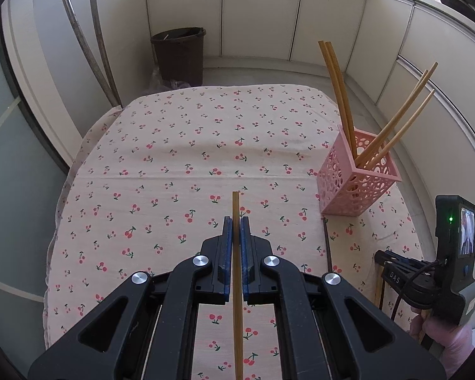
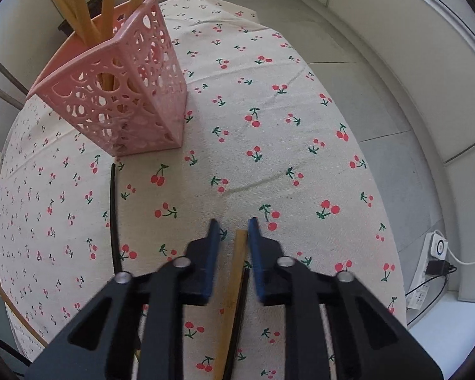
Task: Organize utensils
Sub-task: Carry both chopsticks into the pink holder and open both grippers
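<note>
Cloth (image 1: 180, 145) with cherries covers the tabletop; white cabinets (image 1: 256, 9) ring it, and a bin (image 1: 180, 53) stands beyond the far edge. By the right edge stands a pink holder (image 1: 357, 183) with chopsticks in it. The left gripper (image 1: 236, 221) is clamped on a chopstick (image 1: 236, 202) held above the cloth, its length along the fingers, tip toward the far edge. The right gripper (image 2: 233, 223) stands slightly apart around a second chopstick (image 2: 234, 285) lying near the holder, pointing the same way.
</note>
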The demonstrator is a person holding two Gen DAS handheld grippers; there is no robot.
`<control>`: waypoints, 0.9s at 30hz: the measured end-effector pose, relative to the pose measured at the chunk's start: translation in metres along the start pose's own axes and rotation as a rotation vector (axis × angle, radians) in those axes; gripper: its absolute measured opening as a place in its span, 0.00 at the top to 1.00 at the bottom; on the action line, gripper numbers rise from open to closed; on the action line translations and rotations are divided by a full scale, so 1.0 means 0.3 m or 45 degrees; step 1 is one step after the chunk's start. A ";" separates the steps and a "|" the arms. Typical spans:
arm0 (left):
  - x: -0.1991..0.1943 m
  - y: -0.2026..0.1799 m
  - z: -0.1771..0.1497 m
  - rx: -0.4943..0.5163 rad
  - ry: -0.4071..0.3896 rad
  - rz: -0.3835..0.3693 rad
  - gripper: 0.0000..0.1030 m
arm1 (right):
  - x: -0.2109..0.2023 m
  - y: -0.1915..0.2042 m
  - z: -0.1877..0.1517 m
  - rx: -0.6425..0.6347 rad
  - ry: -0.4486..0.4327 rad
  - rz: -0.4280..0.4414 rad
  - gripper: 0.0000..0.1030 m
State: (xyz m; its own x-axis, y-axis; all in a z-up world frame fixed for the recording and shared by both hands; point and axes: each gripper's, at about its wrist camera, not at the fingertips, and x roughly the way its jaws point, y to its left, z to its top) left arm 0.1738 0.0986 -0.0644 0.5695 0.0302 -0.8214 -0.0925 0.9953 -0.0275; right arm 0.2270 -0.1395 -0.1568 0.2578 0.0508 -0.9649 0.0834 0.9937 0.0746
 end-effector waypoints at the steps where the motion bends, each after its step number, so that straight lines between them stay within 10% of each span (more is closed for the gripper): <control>1: 0.001 0.006 0.001 -0.004 0.001 0.002 0.96 | 0.000 0.003 0.000 0.003 -0.004 0.003 0.91; 27: -0.197 0.054 0.026 -0.015 -0.167 -0.056 0.96 | -0.469 -0.040 -0.087 -0.010 -0.384 0.273 0.92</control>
State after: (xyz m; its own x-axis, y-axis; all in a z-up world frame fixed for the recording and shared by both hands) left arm 0.1450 0.1136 -0.0118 0.6751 -0.0011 -0.7377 -0.0744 0.9948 -0.0696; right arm 0.1645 -0.1561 -0.0284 0.5410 0.2274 -0.8097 -0.0107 0.9645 0.2637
